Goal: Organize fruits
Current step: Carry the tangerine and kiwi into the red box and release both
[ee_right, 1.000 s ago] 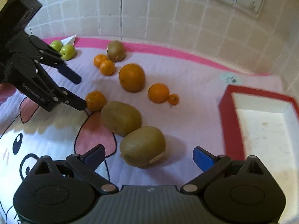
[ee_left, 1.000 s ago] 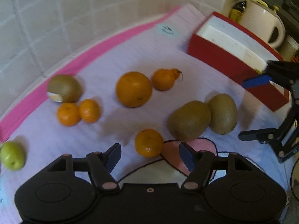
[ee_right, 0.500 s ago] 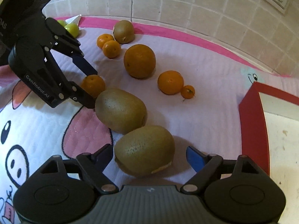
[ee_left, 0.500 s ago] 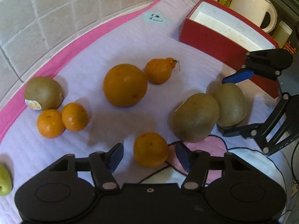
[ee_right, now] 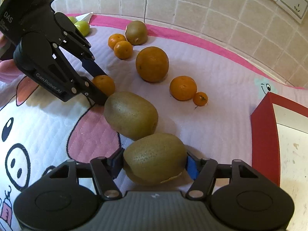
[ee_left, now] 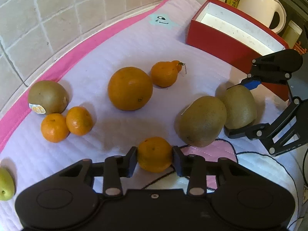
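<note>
Orange against the quilted mat (ee_left: 119, 44), a small mandarin (ee_left: 154, 154) is clamped between the pads of the left gripper (ee_left: 155, 158), just beside the large kiwi (ee_left: 201, 121) on the mat. A second kiwi (ee_right: 155, 158), touching that large kiwi's other side, is gripped between the fingers of the right gripper (ee_right: 154, 162). Beyond it, the red box (ee_left: 227, 44) is seen on the mat.

A soft mat (ee_left: 119, 44) with a pink edge holds 3 kiwis (ee_right: 130, 113), 1 big orange (ee_left: 130, 88), small oranges (ee_left: 79, 120), green fruits (ee_right: 82, 28) and a red box (ee_left: 217, 38).
</note>
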The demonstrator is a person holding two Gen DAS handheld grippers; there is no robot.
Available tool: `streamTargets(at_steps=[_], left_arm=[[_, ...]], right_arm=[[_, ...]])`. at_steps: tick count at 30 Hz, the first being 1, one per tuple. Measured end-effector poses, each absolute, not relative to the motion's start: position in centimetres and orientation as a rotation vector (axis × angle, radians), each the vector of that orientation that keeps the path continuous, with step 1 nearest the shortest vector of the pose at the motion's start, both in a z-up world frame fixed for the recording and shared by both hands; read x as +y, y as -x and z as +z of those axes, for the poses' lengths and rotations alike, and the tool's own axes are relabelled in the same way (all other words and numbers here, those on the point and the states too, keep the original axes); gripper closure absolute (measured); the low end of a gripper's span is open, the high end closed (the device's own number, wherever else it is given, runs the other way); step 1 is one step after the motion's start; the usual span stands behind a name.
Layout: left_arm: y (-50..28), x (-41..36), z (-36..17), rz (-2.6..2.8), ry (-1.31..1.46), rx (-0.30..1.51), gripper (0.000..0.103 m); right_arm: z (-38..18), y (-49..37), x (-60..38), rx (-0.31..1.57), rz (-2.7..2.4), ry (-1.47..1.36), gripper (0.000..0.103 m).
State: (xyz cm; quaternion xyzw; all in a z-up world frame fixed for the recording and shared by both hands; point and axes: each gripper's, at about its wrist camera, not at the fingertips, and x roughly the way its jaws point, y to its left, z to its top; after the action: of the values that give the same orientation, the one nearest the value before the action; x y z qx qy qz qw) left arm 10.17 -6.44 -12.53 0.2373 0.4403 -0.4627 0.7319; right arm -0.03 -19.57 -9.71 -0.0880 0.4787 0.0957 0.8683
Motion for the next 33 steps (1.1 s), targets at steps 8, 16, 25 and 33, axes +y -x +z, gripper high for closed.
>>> streamTargets(at_steps=[8, 16, 25, 33], left_arm=[[-9.9, -6.4, -12.4, -0.995, -0.519, 0.958, 0.057], [-8.8, -5.1, -10.2, -0.931, -0.474, 0.911, 0.058], [-8.2, -9.4, -0.7, -0.903, -0.344, 0.739, 0.058], [-7.5, -19.4, 6.9, -1.060, -0.213, 0.616, 0.057]], right_arm=[[-9.5, 1.2, -20.0, 1.003, 0.172, 0.134, 0.037], [-8.5, 3.7, -21.2, 1.012, 0.126, 0.061, 0.037], [-0.8, 8.1, -25.9, 0.876, 0.102, -0.103, 0.037], [7.3, 11.5, -34.6, 0.682, -0.142, -0.112, 0.037]])
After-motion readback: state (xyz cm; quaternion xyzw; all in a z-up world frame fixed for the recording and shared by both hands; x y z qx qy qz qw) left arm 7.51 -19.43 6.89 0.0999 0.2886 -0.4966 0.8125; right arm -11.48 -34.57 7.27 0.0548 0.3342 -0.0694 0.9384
